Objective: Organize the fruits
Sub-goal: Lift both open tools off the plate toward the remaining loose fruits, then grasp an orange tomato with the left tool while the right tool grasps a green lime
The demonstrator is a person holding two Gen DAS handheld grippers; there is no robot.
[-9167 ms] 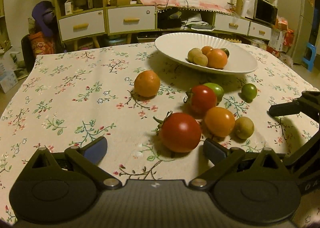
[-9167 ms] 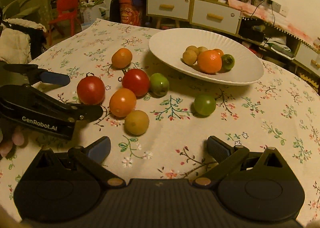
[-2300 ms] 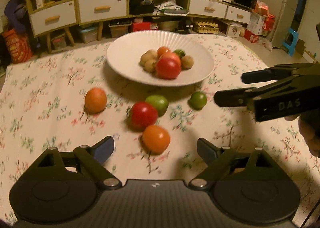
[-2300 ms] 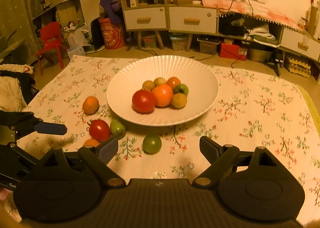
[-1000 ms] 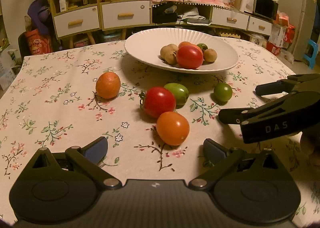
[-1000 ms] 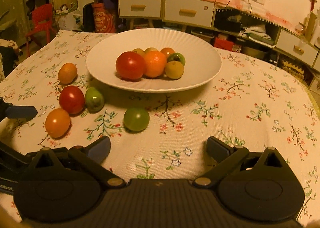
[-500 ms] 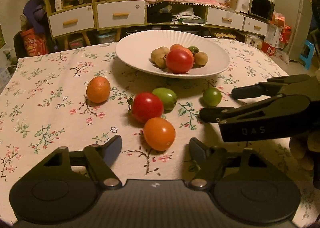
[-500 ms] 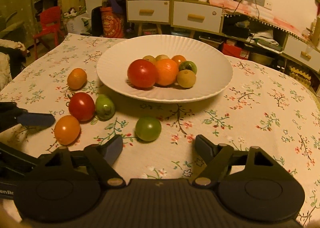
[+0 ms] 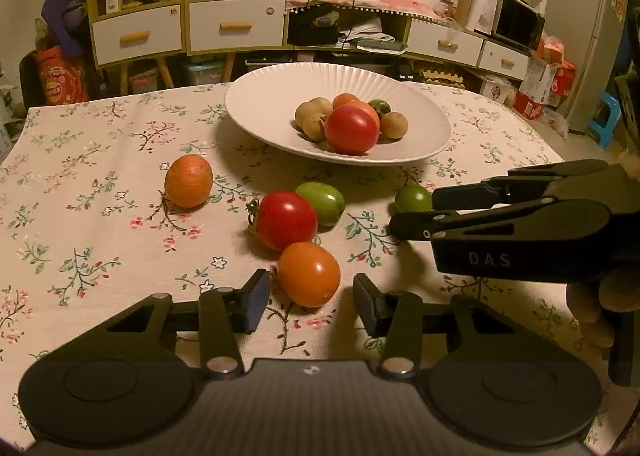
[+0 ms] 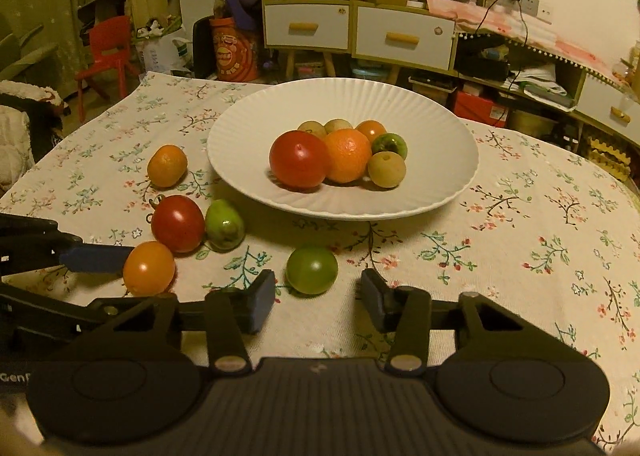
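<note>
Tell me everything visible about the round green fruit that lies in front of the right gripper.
The round green fruit is smooth and glossy, darker toward one side, with no stem showing. It rests alone on the flowered tablecloth, near the rim of the white plate, touching no other fruit. It sits between the fingers of the right gripper, which are closing; a small gap shows on both sides.

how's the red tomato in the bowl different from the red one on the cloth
The bowl tomato is the bigger one and leans on an orange; the cloth tomato touches a green fruit. A green stem shows on the cloth tomato, none on the bowl tomato. Both are red, round and ungripped.
</note>
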